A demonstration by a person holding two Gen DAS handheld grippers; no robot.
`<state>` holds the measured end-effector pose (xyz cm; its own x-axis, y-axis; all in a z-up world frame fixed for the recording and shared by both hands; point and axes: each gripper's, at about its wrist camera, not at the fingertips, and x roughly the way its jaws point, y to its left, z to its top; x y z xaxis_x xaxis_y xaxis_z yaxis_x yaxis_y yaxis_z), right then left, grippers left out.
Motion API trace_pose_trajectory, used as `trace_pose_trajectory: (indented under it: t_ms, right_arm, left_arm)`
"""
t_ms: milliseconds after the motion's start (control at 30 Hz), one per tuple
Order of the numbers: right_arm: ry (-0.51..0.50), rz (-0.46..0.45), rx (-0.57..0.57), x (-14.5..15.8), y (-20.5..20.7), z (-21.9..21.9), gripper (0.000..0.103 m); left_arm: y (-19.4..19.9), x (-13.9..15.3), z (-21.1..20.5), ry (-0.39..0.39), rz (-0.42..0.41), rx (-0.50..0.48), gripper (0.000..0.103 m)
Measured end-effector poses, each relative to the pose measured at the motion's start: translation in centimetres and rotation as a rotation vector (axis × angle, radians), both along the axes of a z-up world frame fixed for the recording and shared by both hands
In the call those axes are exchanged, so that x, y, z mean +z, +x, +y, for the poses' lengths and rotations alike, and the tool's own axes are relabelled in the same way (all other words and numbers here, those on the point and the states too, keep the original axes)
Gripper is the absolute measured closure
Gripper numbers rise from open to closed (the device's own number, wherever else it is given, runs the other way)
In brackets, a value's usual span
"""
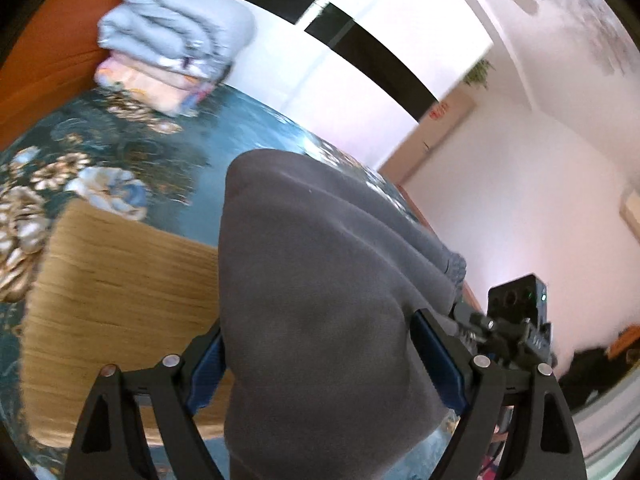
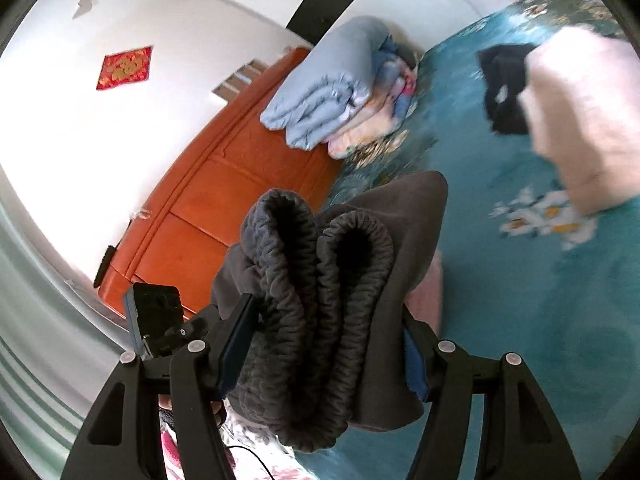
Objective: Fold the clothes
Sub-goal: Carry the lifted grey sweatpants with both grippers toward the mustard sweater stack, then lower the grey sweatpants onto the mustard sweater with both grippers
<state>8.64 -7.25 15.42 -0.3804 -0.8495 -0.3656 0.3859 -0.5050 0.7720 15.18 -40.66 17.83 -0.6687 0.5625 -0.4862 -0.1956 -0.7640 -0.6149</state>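
Holding the grey garment (image 1: 320,300) aloft between both tools, the operator appears to be mid-fold, with the piece lifted off the bed (image 1: 224,140). The left claw (image 1: 316,356) is pinching a smooth, doubled section of the fabric between its blue pads (image 1: 206,372). The right claw (image 2: 328,344) is pinching the gathered elastic waistband (image 2: 316,280), which bunches in two ribbed loops between the jaws. This suggests trousers, already halved lengthwise.

Below the left claw lies a tan ribbed garment (image 1: 120,300) spread on the teal floral bedcover. In the right wrist view, a pale pink garment (image 2: 580,120) and a black item (image 2: 504,88) lie farther out on the bed. At the far end, stacked quilts (image 1: 172,40) rest against the orange headboard (image 2: 224,200).

Next move, as judged: lower the garment onto a bare area of the bedcover, keeping both grips level so the halves stay aligned, then bring waistband toward hem. Risk: the bulky waistband may slip unevenly on release.
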Motion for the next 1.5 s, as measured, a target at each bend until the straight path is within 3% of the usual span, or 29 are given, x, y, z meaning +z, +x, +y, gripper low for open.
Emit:
trace_pose_trajectory:
  t_ms: [167,333,467,633,767,867,1000,1167,1267,1367,1500]
  right_arm:
    - [0.018,-0.037,0.047,-1.1,-2.4,-5.8,0.036]
    - [0.012,-0.049,0.067,-2.1,-4.4,-9.7,0.036]
    - [0.041,-0.076,0.072,-3.7,-6.0,-11.9,0.036]
    - [0.115,-0.134,0.077,-7.2,-7.4,-13.1,0.036]
    - [0.061,-0.162,0.078,-8.0,-7.7,-12.0,0.036]
    - [0.043,-0.159,0.088,-7.8,-7.8,-11.2,0.036]
    - [0.100,-0.064,0.041,-5.2,-7.6,-9.1,0.036]
    - [0.233,0.166,0.190,-0.9,-4.4,-12.9,0.036]
    - [0.312,0.301,0.276,1.6,-2.6,-15.2,0.035]
    - [0.392,0.333,0.297,0.8,-2.2,-17.6,0.035]
    - [0.468,0.294,0.291,-1.8,-3.3,-19.1,0.035]
  left_arm:
    - [-1.0,-0.8,-5.6,0.016,-0.027,0.045,0.015]
    - [-2.0,-1.2,-9.0,-0.031,-0.031,0.069,0.015]
    - [-3.2,-3.6,-11.0,-0.030,-0.075,0.113,0.015]
    - [-2.7,-6.1,-12.2,-0.008,-0.125,0.166,0.016]
    - [-2.3,-6.5,-12.2,0.001,-0.121,0.185,0.016]
    - [-1.5,-5.2,-12.2,-0.024,-0.078,0.220,0.016]
    - [-0.2,-2.9,-11.1,-0.123,-0.017,0.263,0.015]
    - [1.4,-1.3,-6.7,-0.278,0.073,0.194,0.014]
    - [1.4,-1.8,-5.1,-0.344,0.074,0.171,0.014]
    - [0.7,-3.1,-4.5,-0.393,0.042,0.159,0.014]
    - [-0.4,-5.2,-4.6,-0.416,0.005,0.139,0.014]
